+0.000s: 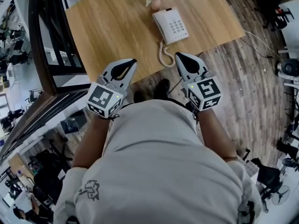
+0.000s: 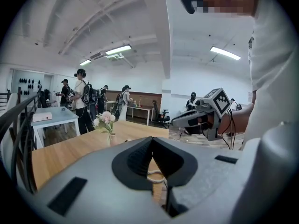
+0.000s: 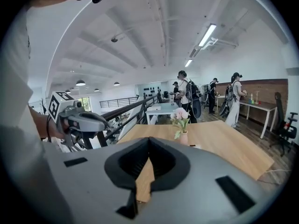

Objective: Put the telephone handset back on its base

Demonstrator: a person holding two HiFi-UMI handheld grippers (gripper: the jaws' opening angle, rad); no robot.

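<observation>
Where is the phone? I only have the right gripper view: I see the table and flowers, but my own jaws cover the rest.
Observer: In the head view, the phone sits on the table, just this side of the flower vase and ahead of your right gripper.
Operator: Is the handset off?
Observer: No, the handset looks seated along the phone's left side. The curly cord hangs over the near table edge beside your jaw tips.
Operator: And the left gripper?
Observer: The left gripper has its jaws together with nothing between them.
</observation>
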